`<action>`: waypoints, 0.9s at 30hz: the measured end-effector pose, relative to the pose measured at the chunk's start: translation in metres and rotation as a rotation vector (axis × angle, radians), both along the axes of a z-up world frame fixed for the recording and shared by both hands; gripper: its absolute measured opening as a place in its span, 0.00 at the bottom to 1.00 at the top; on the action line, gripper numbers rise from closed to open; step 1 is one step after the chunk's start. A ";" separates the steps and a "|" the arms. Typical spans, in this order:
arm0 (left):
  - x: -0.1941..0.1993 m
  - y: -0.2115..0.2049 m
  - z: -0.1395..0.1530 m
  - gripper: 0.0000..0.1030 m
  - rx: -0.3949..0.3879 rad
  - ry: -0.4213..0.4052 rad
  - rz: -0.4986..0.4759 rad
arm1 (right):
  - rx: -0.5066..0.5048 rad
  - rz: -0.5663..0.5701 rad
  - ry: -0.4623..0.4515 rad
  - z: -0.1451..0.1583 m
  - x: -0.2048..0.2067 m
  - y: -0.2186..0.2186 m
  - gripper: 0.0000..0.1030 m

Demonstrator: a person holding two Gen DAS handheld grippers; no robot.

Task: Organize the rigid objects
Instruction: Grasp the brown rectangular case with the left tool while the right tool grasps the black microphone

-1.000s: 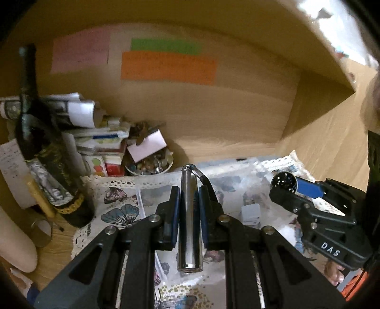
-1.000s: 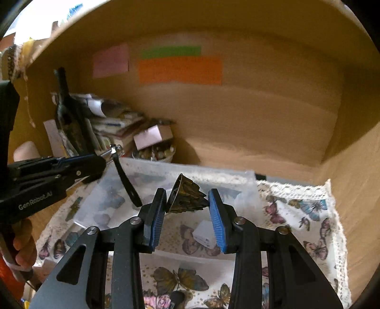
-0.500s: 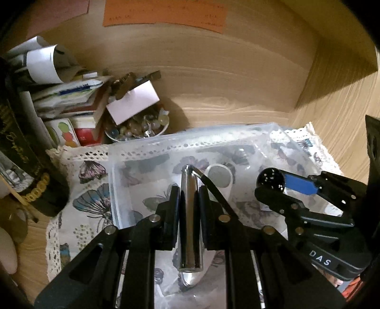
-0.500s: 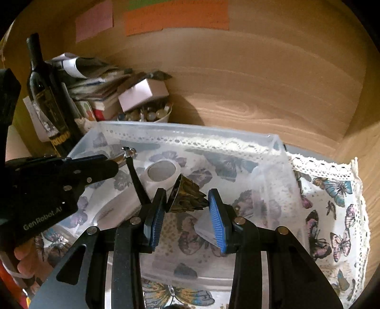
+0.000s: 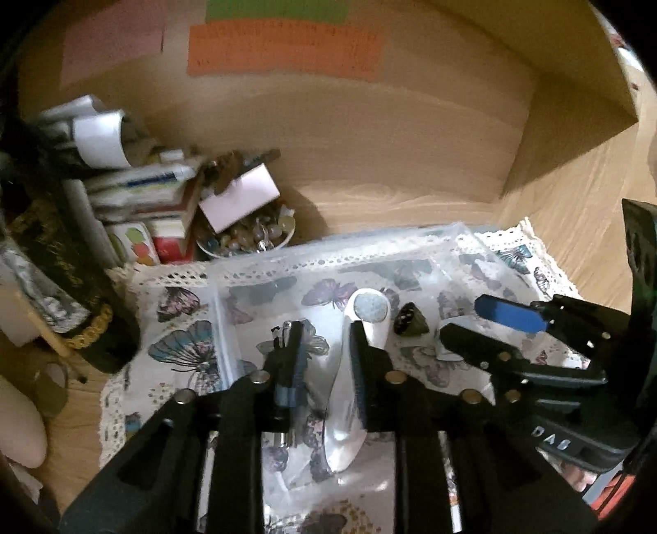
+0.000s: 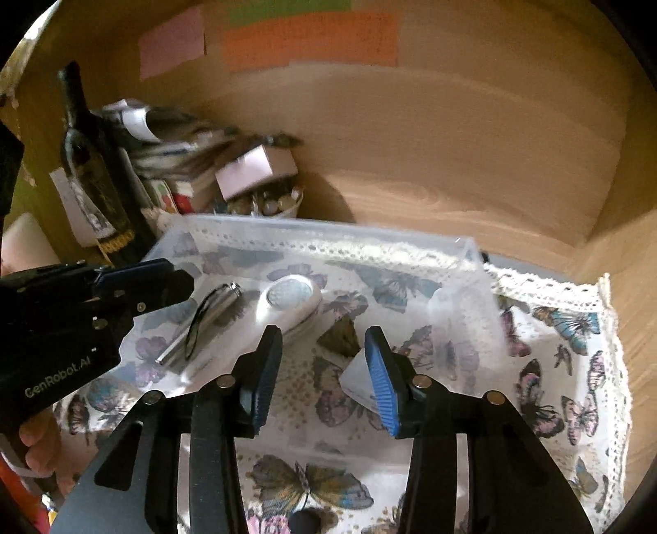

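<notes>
A: Silver metal cylinder with a black wrist strap (image 6: 205,320) – lies flat on the floor of the clear plastic bin (image 6: 328,236), tilted, cap end toward the back. Loose, nothing gripping it.

B: Left gripper (image 5: 322,361) state?

A: Fingers spread, nothing between the blue pads. In the left wrist view the cylinder shows just beside the left finger (image 5: 287,357), partly hidden by it. Cannot tell whether they touch.

B: Right gripper (image 6: 324,369)?

A: Also spread wide, pads bare. Small dark ribbed cone of metal (image 6: 341,337) sits on the bin floor between and just beyond the fingertips, apart from both.

B: What else is in the bin?

A: White oval plastic gadget with a round grey mesh face (image 6: 291,300), between cylinder and cone, just beside the cylinder's cap end. Small white translucent block (image 6: 359,382) near the right finger, half hidden behind the pad.

B: And outward?

A: Bin rests on a butterfly-print cloth with lace edging (image 6: 575,328), on a wooden shelf (image 6: 451,172). Behind the bin at left: white bowl of small stones (image 5: 250,238) with a pale pink box (image 5: 240,197) leaning on it, stack of papers and cartons (image 5: 139,197), dark wine bottle (image 6: 94,172) upright at far left. Pink, green and orange paper notes (image 6: 312,39) on the back panel. Left view is blurred.
</notes>
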State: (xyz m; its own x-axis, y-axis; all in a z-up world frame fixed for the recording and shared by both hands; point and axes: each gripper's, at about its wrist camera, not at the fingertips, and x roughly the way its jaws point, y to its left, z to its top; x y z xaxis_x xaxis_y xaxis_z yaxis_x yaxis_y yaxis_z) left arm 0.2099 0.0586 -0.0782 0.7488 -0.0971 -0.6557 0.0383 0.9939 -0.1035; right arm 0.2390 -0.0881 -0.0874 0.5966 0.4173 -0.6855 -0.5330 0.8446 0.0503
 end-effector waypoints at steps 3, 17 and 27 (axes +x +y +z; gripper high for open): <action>-0.018 -0.002 0.011 0.39 0.014 -0.038 -0.006 | 0.020 -0.004 -0.032 0.013 -0.014 -0.009 0.40; -0.100 -0.026 -0.001 0.77 0.086 -0.051 -0.039 | 0.049 -0.057 -0.089 0.022 -0.078 -0.050 0.55; -0.133 -0.040 -0.045 0.87 0.087 0.054 -0.067 | 0.033 -0.115 0.011 -0.015 -0.103 -0.074 0.56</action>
State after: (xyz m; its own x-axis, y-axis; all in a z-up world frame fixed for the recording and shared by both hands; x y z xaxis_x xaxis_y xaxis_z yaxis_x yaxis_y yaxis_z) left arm 0.0769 0.0188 -0.1233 0.7059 -0.0874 -0.7029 0.1020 0.9946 -0.0212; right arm 0.1356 -0.1620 -0.1020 0.6341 0.3690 -0.6795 -0.4322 0.8978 0.0843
